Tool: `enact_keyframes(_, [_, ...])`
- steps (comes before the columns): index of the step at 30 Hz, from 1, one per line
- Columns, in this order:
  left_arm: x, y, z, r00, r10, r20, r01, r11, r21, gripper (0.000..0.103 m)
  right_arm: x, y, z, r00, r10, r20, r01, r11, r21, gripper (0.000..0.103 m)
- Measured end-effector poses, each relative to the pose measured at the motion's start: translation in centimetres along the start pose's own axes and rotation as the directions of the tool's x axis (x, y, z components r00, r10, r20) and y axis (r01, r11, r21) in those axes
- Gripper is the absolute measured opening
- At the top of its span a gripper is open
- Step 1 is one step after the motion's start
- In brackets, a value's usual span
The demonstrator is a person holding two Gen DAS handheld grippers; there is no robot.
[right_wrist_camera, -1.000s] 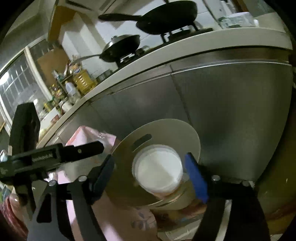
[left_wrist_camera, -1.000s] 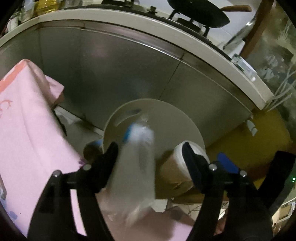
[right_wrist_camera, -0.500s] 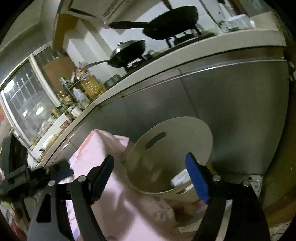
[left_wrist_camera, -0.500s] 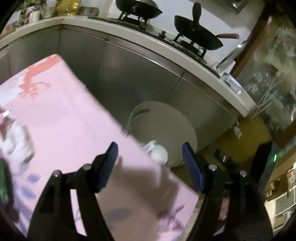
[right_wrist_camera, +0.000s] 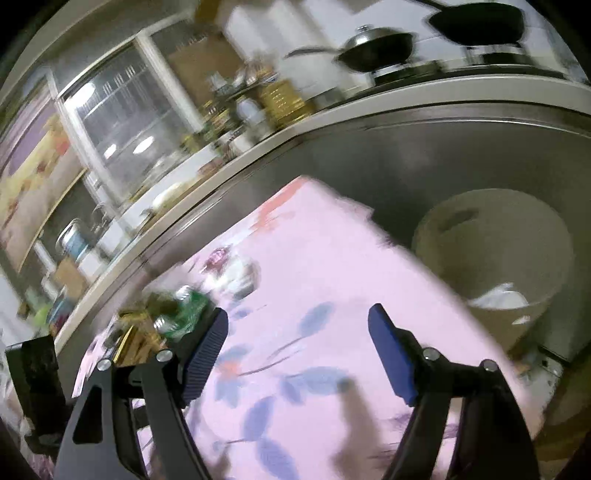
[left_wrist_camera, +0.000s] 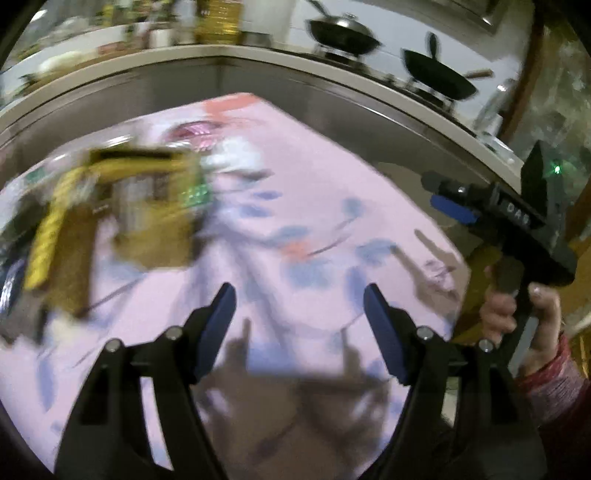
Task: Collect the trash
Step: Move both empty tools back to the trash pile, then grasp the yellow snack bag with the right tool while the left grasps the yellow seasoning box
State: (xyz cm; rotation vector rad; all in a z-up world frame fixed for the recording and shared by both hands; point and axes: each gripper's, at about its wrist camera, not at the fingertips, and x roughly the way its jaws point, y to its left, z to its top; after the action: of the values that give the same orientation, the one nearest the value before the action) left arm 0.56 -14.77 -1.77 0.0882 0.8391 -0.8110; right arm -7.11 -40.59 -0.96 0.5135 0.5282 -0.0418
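My left gripper is open and empty above the pink flowered tablecloth. A blurred pile of trash lies to its left: a yellow-brown carton and pale wrappers. My right gripper is open and empty over the same cloth. The trash pile with a green wrapper lies at its left. The beige waste bin stands beyond the table's right edge with white trash inside. The right gripper also shows in the left wrist view.
A steel-fronted kitchen counter runs behind the table and bin. Pans and bottles stand on it. Both views are motion-blurred.
Both grippers have swung left, away from the bin and over the table. The bottle and the white cup seen over the bin a second ago are gone from the jaws.
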Motion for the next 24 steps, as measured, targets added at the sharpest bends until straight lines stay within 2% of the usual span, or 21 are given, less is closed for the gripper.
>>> enact_keyframes(3, [-2.5, 3.8, -1.4, 0.994, 0.103, 0.032, -0.101, 0.992, -0.071, 0.069, 1.7, 3.8, -0.7, 0.998, 0.04, -0.055, -0.044, 0.996, -0.079, 0.067])
enact_keyframes(5, [-3.6, 6.3, -1.8, 0.981, 0.187, 0.049, -0.18, 0.977, -0.118, 0.069, 2.9, 6.6, -1.3, 0.993, 0.067, -0.097, -0.081, 0.987, -0.141, 0.064])
enact_keyframes(8, [-4.2, 8.6, -1.8, 0.965, 0.253, 0.068, -0.239, 0.956, -0.17, 0.069, 4.6, 10.3, -1.9, 0.987, 0.09, -0.132, -0.12, 0.963, -0.241, 0.061])
enact_keyframes(10, [-4.1, 9.8, -1.5, 0.958, 0.276, 0.075, -0.257, 0.946, -0.197, 0.069, 6.0, 12.6, -2.3, 0.984, 0.09, -0.152, -0.134, 0.942, -0.307, 0.057])
enact_keyframes(15, [-2.7, 11.7, -0.4, 0.937, 0.339, 0.079, -0.314, 0.921, -0.229, 0.069, 8.9, 15.3, -2.2, 0.979, 0.081, -0.187, -0.149, 0.91, -0.386, 0.051])
enact_keyframes(20, [-1.3, 12.4, 0.6, 0.937, 0.34, 0.077, -0.313, 0.918, -0.245, 0.069, 11.2, 17.3, -2.0, 0.974, 0.087, -0.21, -0.17, 0.891, -0.422, 0.044])
enact_keyframes(23, [-0.8, 12.7, 1.1, 0.94, 0.333, 0.079, -0.306, 0.921, -0.241, 0.062, 12.2, 18.2, -2.1, 0.967, 0.097, -0.235, -0.194, 0.881, -0.432, 0.034])
enact_keyframes(24, [-0.7, 12.7, 1.1, 0.941, 0.33, 0.078, -0.304, 0.923, -0.237, 0.059, 12.5, 18.5, -2.3, 0.964, 0.103, -0.245, -0.204, 0.877, -0.435, 0.025])
